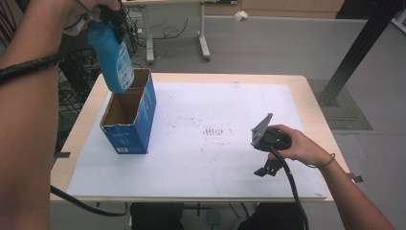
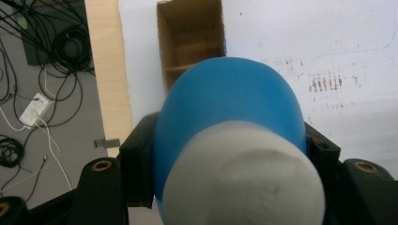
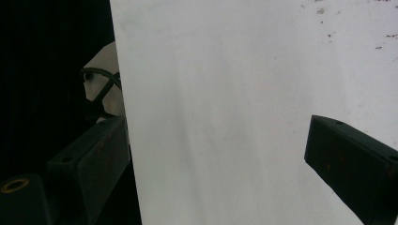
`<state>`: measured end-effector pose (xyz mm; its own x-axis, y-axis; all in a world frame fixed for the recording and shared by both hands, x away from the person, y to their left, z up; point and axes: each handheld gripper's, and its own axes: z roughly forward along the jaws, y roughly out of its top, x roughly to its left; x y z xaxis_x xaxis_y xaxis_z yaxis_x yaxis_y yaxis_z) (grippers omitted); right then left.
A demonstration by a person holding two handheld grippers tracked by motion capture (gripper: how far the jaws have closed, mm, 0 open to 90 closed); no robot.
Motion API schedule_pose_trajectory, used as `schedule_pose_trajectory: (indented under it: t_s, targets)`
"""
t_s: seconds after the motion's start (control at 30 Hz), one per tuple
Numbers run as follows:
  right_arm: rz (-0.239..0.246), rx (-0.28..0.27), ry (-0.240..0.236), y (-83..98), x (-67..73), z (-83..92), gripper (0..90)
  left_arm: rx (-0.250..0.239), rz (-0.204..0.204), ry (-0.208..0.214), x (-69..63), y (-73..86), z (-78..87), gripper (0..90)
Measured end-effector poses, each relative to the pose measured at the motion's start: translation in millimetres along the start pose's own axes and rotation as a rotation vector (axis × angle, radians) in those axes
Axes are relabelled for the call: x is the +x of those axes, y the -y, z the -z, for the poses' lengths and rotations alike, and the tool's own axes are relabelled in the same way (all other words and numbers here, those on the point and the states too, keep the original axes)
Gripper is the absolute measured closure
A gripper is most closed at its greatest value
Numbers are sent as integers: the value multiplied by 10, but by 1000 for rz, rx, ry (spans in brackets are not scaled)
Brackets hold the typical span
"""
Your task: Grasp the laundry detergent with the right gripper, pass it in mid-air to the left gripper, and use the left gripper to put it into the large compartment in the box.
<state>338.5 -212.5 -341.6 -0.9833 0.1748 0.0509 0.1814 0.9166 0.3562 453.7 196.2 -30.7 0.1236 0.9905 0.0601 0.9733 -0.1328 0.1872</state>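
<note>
A blue bottle [image 1: 114,57] with a white cap hangs neck-up over the open blue cardboard box [image 1: 128,120] at the table's left side, its base just above the box's far rim. My left gripper [image 1: 111,20] is shut on the bottle's upper part. In the left gripper view the bottle [image 2: 230,103] sits between the black jaws, cap [image 2: 244,178] nearest the camera, and the brown inside of the box [image 2: 190,42] lies beyond it. My right gripper [image 1: 268,167] rests low over the white sheet at front right, open with nothing between its fingers [image 3: 349,164].
A white sheet [image 1: 215,158] covers most of the wooden table [image 1: 311,105]. Cables [image 2: 42,70] lie on the floor past the table's left edge. Another table's legs [image 1: 203,43] stand behind, and a black post [image 1: 359,48] rises at the back right.
</note>
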Motion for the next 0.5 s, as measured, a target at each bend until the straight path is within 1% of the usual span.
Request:
schedule_pose_trajectory:
  t_s: [0.2,0.27,0.3,0.5]
  targets:
    - [-3,-9,-1,24,-7,9,68,9,4,2,22,-1,-86,375]
    - [-2,-6,0,34,-5,4,68,12,4,-1,31,2,-118,375]
    - [-9,-4,-3,38,-3,2,68,14,4,-1,37,3,-134,375]
    - [-5,-4,-4,34,-3,-12,68,21,14,5,80,5,-233,374]
